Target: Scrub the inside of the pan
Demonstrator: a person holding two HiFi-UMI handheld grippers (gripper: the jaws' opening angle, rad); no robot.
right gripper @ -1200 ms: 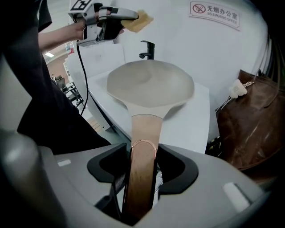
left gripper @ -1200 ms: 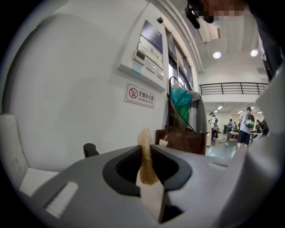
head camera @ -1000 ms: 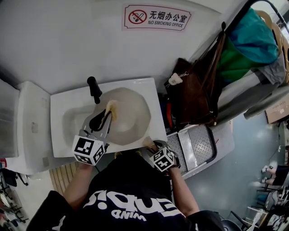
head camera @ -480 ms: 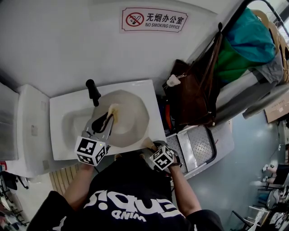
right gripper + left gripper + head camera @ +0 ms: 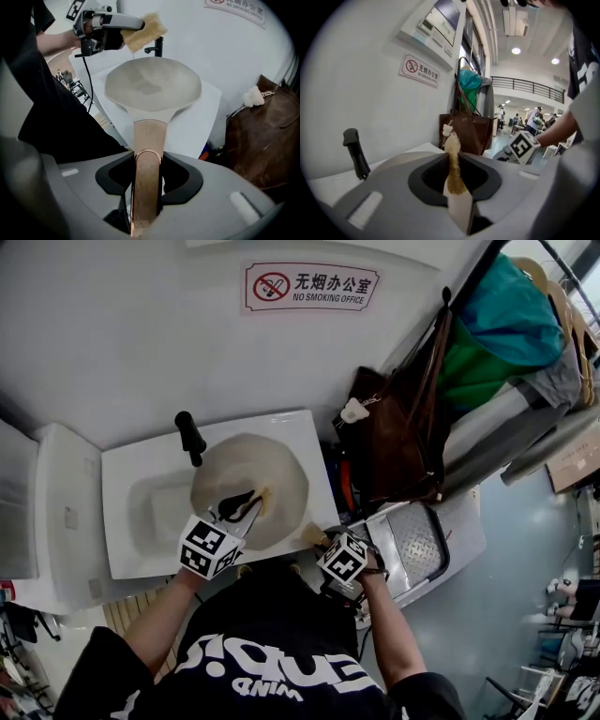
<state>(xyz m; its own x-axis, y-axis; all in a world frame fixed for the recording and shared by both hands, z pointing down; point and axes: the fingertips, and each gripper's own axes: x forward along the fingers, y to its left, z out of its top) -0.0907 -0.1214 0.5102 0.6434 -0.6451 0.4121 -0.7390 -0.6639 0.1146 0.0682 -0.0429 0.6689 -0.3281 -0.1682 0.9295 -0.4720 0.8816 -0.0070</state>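
Note:
A beige pan (image 5: 277, 465) lies in the white sink (image 5: 141, 512), its wooden handle (image 5: 312, 533) pointing toward the person. My right gripper (image 5: 147, 180) is shut on that handle (image 5: 147, 150), and the pan bowl (image 5: 152, 89) stretches out ahead of it. My left gripper (image 5: 255, 502) is shut on a tan sponge (image 5: 265, 495) over the pan's inside. In the right gripper view the sponge (image 5: 147, 30) hangs a little above the pan's far rim, apart from it, in the left gripper (image 5: 133, 28). In the left gripper view the sponge (image 5: 452, 168) stands upright between the jaws.
A black tap (image 5: 189, 437) rises at the sink's back edge. A brown bag (image 5: 394, 437) hangs just right of the sink, with a grey metal step (image 5: 417, 540) below it. A white appliance (image 5: 56, 512) stands on the left.
My left gripper has carried the sponge right and toward the person, across the pan's inside. The right gripper has shifted slightly right at the handle.

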